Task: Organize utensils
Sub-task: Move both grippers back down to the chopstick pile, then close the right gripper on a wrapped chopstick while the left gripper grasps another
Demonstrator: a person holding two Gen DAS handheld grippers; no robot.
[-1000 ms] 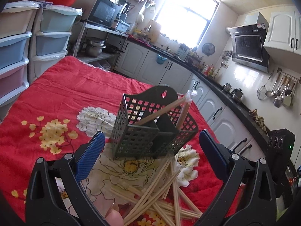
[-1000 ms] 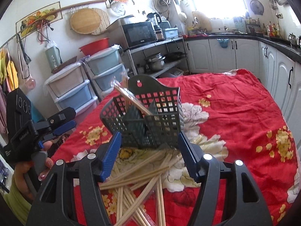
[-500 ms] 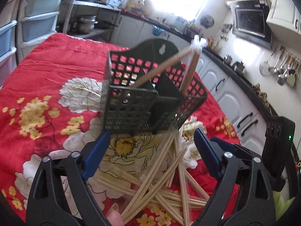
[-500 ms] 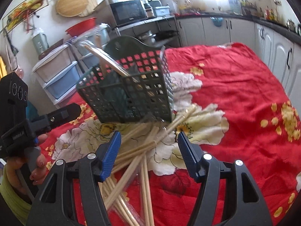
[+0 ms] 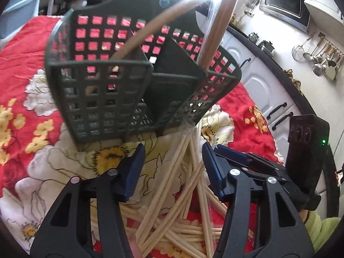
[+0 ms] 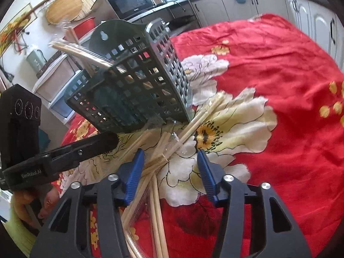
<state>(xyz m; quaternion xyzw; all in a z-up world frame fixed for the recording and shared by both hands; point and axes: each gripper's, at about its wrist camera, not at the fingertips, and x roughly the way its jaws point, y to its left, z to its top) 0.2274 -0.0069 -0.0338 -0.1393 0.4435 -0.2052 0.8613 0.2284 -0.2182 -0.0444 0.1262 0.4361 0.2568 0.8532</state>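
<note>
Through the left wrist camera I see one dark green basket with square holes, sitting on the red flowered cloth that covers the table. The basket has three pockets inside, as far as I can count. Two wrapped sticks stand in it and lean out over the top; they look like chopsticks. A big pile of pale chopsticks lies on the cloth in front of the basket, nearer to me. They cross each other, so I cannot count them. My left gripper has two blue fingers and hangs over that pile. Its jaws have just been closing, but they are apart, and the sticks lie below the gap with nothing squeezed. At the right I see my right gripper coming in from the side.

Through the right wrist camera I see the same one basket, tilted in the picture, with its two sticks poking out to the left. The chopstick pile spreads from the basket's bottom toward me. My right gripper is above the near end of the pile. Its jaws have also just been closing, but stand apart and press on nothing. The left gripper reaches in from the left edge, held by one hand.
</note>
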